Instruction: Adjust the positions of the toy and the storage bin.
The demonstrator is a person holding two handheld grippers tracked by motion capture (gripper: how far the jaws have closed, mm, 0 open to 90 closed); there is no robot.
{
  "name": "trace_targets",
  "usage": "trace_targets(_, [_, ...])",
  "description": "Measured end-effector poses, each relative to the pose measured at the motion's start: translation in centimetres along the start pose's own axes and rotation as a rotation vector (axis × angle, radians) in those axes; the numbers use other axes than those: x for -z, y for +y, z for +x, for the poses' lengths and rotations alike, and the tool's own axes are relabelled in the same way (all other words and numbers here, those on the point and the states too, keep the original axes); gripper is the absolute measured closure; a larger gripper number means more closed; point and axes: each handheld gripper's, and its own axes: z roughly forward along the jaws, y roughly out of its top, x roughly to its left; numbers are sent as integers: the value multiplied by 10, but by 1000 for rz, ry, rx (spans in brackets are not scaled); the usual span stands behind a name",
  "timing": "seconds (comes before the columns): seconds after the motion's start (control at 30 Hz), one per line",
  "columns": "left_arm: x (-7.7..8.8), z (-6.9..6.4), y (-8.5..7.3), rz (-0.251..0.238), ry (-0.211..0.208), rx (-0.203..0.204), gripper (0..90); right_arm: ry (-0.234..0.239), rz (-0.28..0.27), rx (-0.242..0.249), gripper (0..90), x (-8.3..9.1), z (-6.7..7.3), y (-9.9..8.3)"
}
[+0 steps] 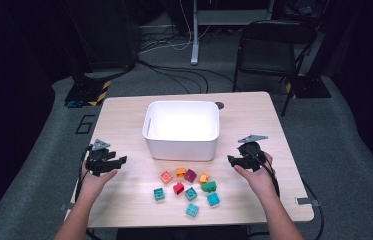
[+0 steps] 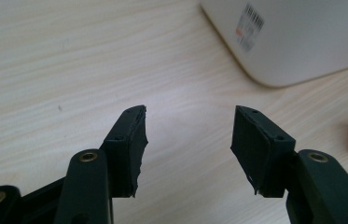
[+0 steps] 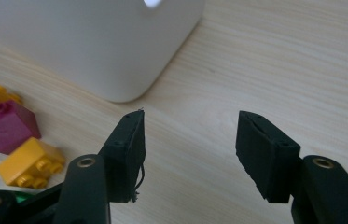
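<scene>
So nothing's been picked up yet: the left hand-held gripper (image 1: 120, 161) and the right hand-held gripper (image 1: 231, 160) both hover over the table (image 1: 124, 112) on either side of the white bin (image 1: 181, 145), jaws apart with nothing between them. Since no earlier picture is on hand, I'd just call both open and empty. The loose bricks (image 1: 188, 190) sit in a cluster at about 6 o'clock from the bin, between the two hands, and the bin looks empty from above. My guess is the job is dropping bricks into the bin, so the next move calls for swinging one gripper inward and down over a brick, say the orange one (image 1: 203, 178) nearest the right hand, and squaring the jaws to its sides. The right gripper view catches a magenta brick (image 3: 6, 126) and a yellow brick (image 3: 31, 163) up close at 9 o'clock; the left gripper view instead shows a barcode sticker (image 2: 248, 27) on the bin wall.
</scene>
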Motion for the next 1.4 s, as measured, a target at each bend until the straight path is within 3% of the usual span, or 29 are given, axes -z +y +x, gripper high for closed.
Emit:
trace_targets(0.23, [1,-8,36,10,-44,6,437,28,-36,13,401,6,7,26])
trace_targets(0.43, [1,-15,61,-16,-64,-3,437,29,-60,16,403,16,11,47])
trace_targets(0.77, [4,-22,94,-50,-94,-10,425,13,-82,-1,391,31,12,65])
trace_targets(1.0, [-6,-30,104,-40,-126,-12,392,36,-126,-9,370,35,18,81])
trace_targets(1.07, [-17,-33,104,-10,-130,-7,399,41,-118,2,363,31,22,84])
trace_targets(1.23, [-28,-36,103,8,-164,1,423,51,-80,7,358,15,28,87])
trace_targets(1.4, [-30,-43,102,27,-221,-9,468,111,-61,-19,377,3,29,83])
